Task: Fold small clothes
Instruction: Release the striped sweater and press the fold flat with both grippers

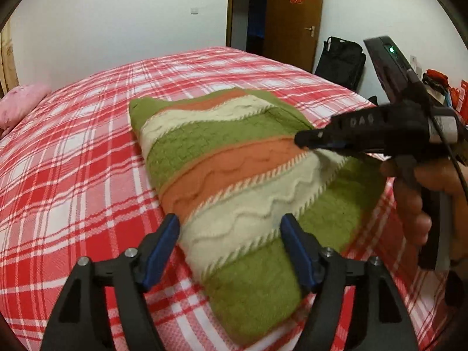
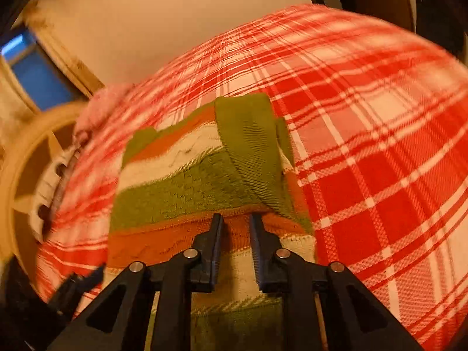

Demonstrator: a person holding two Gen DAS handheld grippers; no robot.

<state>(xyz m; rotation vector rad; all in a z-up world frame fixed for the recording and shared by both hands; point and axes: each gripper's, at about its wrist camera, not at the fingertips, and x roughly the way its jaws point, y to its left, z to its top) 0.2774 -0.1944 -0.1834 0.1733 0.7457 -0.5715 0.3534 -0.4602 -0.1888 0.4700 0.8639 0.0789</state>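
Green, orange and cream striped knit sweater lies folded on my red-and-white plaid bedspread. My left gripper stands released, its blue-padded jaws wide over the near edge. My right gripper is nearly clenched at the orange stripe; whether it pinches cloth, I cannot tell.

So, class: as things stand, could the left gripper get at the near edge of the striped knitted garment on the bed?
Probably yes. The left gripper has open jaws straddling the striped knitted garment, with nothing between; the right gripper works further along.
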